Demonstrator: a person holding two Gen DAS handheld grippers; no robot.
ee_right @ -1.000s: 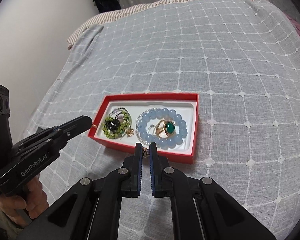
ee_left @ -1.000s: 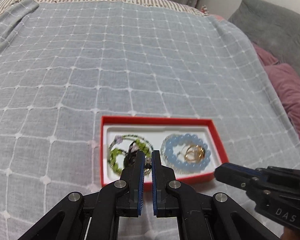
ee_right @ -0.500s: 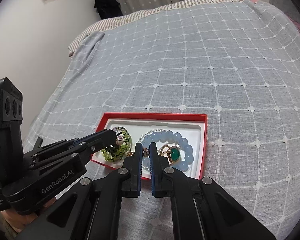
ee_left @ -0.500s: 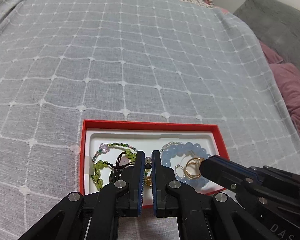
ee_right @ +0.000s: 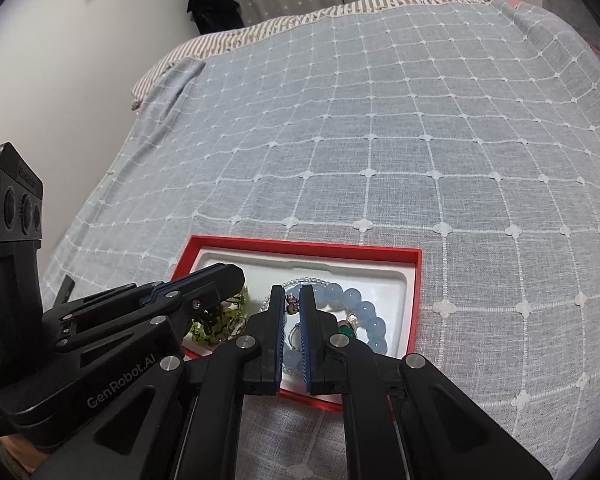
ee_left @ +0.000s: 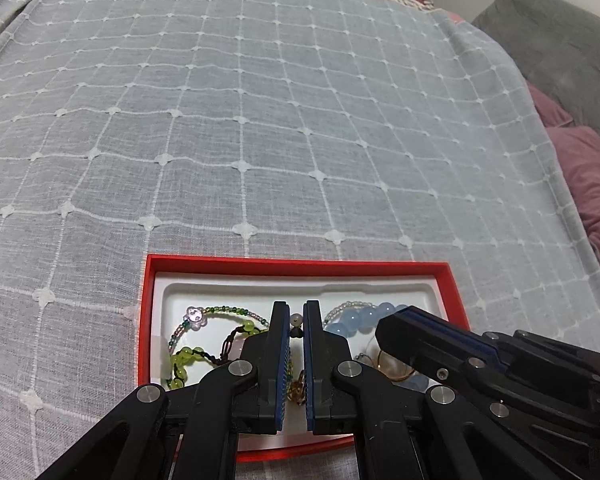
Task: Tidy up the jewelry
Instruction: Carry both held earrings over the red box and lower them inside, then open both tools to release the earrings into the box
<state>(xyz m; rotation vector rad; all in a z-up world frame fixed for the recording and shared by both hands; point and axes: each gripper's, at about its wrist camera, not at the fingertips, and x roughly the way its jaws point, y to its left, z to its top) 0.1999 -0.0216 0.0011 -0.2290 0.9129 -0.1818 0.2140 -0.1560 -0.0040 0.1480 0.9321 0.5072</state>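
A red tray point(ee_left: 296, 266) with a white insert lies on the bed. It holds a green bead bracelet point(ee_left: 188, 354), a pale blue bead bracelet point(ee_left: 360, 316) and a gold ring point(ee_left: 388, 364). My left gripper point(ee_left: 297, 306) hovers over the tray's middle, shut to a thin slit. A small white bead and dark cord show in that slit; I cannot tell whether they are pinched. My right gripper point(ee_right: 290, 290) is shut over the blue bracelet point(ee_right: 360, 308), beside the ring's green stone point(ee_right: 346, 330). The left gripper point(ee_right: 228, 276) hides part of the green bracelet point(ee_right: 220, 324).
The grey checked bedspread point(ee_left: 260, 120) stretches far beyond the tray point(ee_right: 308, 246). Purple point(ee_left: 592, 184) and grey point(ee_left: 560, 40) pillows lie along the right side. In the right wrist view the bed's left edge drops off beside a white wall point(ee_right: 60, 80).
Both grippers have come forward and a little down, from the tray's near edge to over its contents. The right gripper's tip now covers part of the ring in the left wrist view.
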